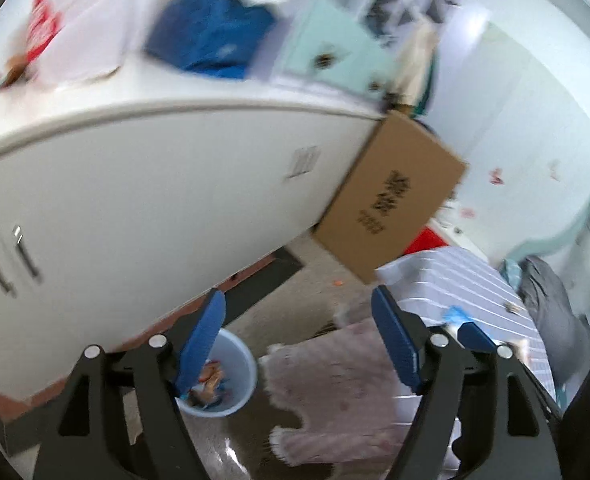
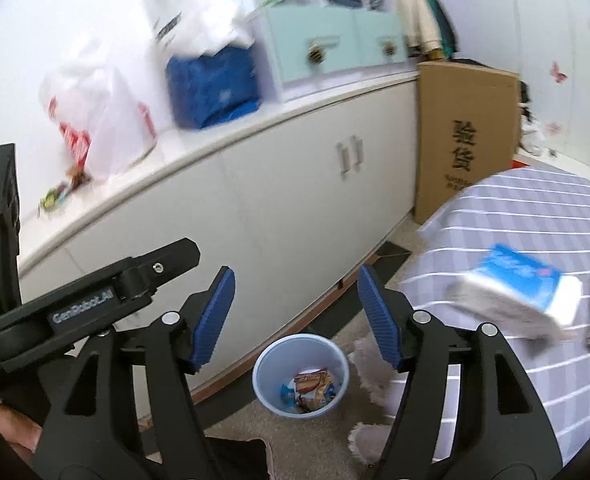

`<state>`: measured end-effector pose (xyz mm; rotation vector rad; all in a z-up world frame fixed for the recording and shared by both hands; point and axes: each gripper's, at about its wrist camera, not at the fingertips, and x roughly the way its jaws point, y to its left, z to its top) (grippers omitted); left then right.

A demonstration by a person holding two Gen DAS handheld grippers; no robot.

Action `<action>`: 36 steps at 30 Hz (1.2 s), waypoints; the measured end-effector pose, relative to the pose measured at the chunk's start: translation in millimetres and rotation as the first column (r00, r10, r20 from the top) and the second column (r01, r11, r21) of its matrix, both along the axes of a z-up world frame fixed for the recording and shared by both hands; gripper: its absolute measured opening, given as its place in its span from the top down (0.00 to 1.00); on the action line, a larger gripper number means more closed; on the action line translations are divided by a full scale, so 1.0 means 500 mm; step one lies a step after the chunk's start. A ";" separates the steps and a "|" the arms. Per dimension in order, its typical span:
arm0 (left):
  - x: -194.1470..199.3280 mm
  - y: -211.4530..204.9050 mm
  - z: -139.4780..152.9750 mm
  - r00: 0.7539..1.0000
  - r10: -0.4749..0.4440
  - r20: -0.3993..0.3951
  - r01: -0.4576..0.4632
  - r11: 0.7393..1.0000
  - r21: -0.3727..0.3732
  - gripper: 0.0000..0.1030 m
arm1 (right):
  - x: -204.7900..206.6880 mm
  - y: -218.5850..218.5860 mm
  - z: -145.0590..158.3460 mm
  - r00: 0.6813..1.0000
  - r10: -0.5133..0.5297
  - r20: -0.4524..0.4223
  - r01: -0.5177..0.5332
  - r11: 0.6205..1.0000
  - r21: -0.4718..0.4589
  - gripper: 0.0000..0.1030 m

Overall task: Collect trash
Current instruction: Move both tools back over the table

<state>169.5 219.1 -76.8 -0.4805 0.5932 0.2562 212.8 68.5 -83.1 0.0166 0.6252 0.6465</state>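
The light blue round plastic waste bin (image 2: 301,376) stood upright on the speckled grey floor (image 2: 295,436), its long axis vertical and its open mouth pointing straight up. It sat close to the foot of the long white cabinet (image 2: 295,200), just beside a pale pink fluffy rug (image 1: 335,392). Inside it lay crumpled snack wrappers (image 2: 313,390) in orange, brown and blue, piled at the bottom.

The right gripper (image 2: 295,316) hung above the bin with its blue ribbed jaws spread wide and nothing between them; the bin showed through the gap. The left gripper (image 1: 299,344) likewise had its jaws spread apart and empty, and its left jaw covered part of the bin's rim in the left wrist view. The left gripper's black body also showed at the left edge of the right wrist view.

On the cabinet top rested a blue crinkled plastic bag (image 2: 211,84), a white plastic shopping bag with red print (image 2: 99,120) and a mint green drawer box (image 2: 331,48). A few small wrappers (image 2: 61,192) lay near the cabinet top's front edge. A tall brown cardboard carton with black characters (image 2: 463,140) stood on end at the cabinet's far end. To the right, a blue and white tissue packet (image 2: 527,284) lay on the lilac striped bedspread (image 2: 515,220); it was blurred.
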 end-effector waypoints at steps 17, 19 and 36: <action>0.225 -0.541 0.053 0.852 -0.495 -0.173 0.524 0.818 0.238 0.21 | 0.118 -0.575 0.005 0.900 -0.429 -0.079 0.431 0.902 0.004 0.35; 0.259 -0.564 0.044 0.829 -0.522 -0.200 0.557 0.803 0.213 0.21 | 0.138 -0.622 -0.008 0.880 -0.462 -0.112 0.465 0.885 0.008 0.35; 0.446 -0.664 0.011 0.784 -0.519 -0.342 0.596 0.783 0.179 0.21 | 0.324 -0.723 -0.115 0.785 -0.466 -0.408 0.515 0.857 0.012 0.35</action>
